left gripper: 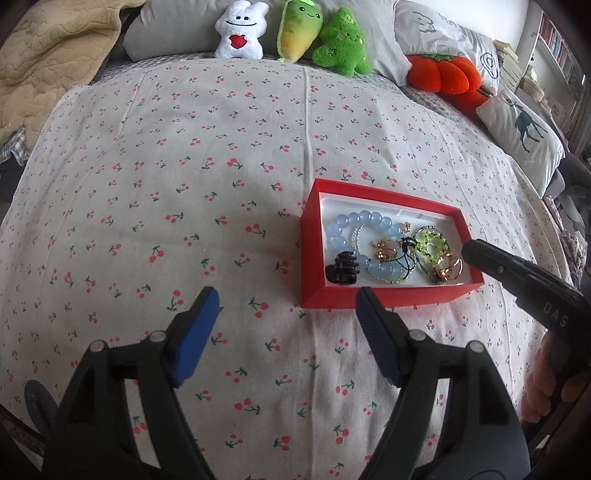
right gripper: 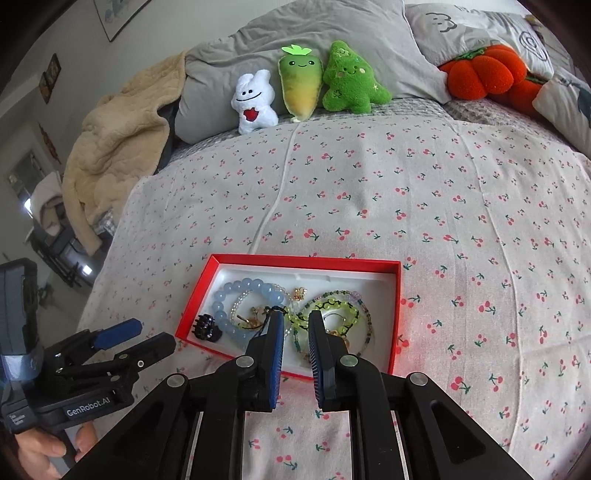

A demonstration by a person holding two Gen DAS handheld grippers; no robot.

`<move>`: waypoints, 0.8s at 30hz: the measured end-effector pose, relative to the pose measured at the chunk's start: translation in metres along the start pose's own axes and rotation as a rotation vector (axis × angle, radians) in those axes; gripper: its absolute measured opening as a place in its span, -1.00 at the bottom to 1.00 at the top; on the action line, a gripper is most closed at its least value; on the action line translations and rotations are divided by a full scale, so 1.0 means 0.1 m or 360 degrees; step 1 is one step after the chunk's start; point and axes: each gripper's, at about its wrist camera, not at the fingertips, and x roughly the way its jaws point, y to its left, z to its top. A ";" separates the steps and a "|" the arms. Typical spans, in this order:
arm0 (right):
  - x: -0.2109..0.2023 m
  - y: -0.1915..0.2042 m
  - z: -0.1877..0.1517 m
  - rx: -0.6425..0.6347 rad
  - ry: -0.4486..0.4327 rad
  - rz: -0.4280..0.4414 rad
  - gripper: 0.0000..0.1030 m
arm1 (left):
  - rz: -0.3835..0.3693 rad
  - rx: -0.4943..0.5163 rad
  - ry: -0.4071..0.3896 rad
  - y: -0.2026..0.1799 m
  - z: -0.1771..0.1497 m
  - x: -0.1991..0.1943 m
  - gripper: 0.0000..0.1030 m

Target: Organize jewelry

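My left gripper has its jaws spread wide with nothing but bedspread between them, while the right gripper has its jaws narrow, a slim gap between the pads, poised over the near part of the red box; I cannot tell from either view whether those tips touch anything inside. They cover part of the contents, so the yellow-green bead bracelet and the gold rings are only partly readable from the right wrist, and the small gold pieces in the middle are too tangled to name. The box is a shallow red tray with a white lining, sitting on the bed just ahead of both grippers. In it I see a pale blue bead bracelet on the left, a black hair claw at the near left corner, and a black cord crossing the middle. The cherry-print bedspread around the box lies open on every side, with plenty of room to the left and beyond. Far back, plush toys lean on grey pillows, and a beige blanket is heaped at the left edge. A hand shows at the lower left, cut off by the frame.
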 end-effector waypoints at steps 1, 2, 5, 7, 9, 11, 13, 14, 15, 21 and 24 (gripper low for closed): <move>-0.03 -0.01 -0.04 0.0002 0.0006 -0.0011 -0.61 | 0.0012 -0.0004 0.0004 0.00 -0.03 -0.01 0.62; -0.05 -0.02 -0.08 0.0006 0.0011 -0.0021 -0.56 | 0.0017 -0.0005 0.0009 -0.01 -0.07 -0.02 0.63; -0.14 -0.04 -0.21 0.0021 0.0014 -0.0050 -0.31 | 0.0015 -0.0004 0.0056 -0.04 -0.19 -0.05 0.73; -0.20 -0.04 -0.29 0.0041 0.0007 -0.0077 0.16 | 0.0009 0.0011 0.0074 -0.07 -0.27 -0.06 0.91; -0.26 -0.01 -0.37 0.0028 0.0002 -0.0108 0.31 | 0.0042 0.0049 0.0077 -0.11 -0.36 -0.08 0.97; -0.28 0.01 -0.45 0.0015 0.0032 -0.0147 0.49 | 0.0086 0.0091 0.0097 -0.15 -0.44 -0.08 0.98; -0.30 0.01 -0.54 0.0027 0.0046 -0.0175 0.64 | 0.0124 0.0124 0.0113 -0.16 -0.52 -0.08 0.98; -0.31 0.00 -0.59 0.0034 0.0057 -0.0199 0.69 | 0.0139 0.0139 0.0120 -0.18 -0.55 -0.08 0.98; -0.32 -0.01 -0.64 0.0037 0.0068 -0.0223 0.70 | 0.0149 0.0150 0.0127 -0.18 -0.59 -0.08 0.98; -0.37 -0.06 -0.81 -0.0022 0.0073 -0.0376 1.00 | 0.0164 0.0178 0.0147 -0.20 -0.74 -0.11 0.98; -0.40 -0.06 -0.85 -0.0039 0.0063 -0.0438 1.00 | 0.0177 0.0175 0.0135 -0.20 -0.78 -0.12 0.98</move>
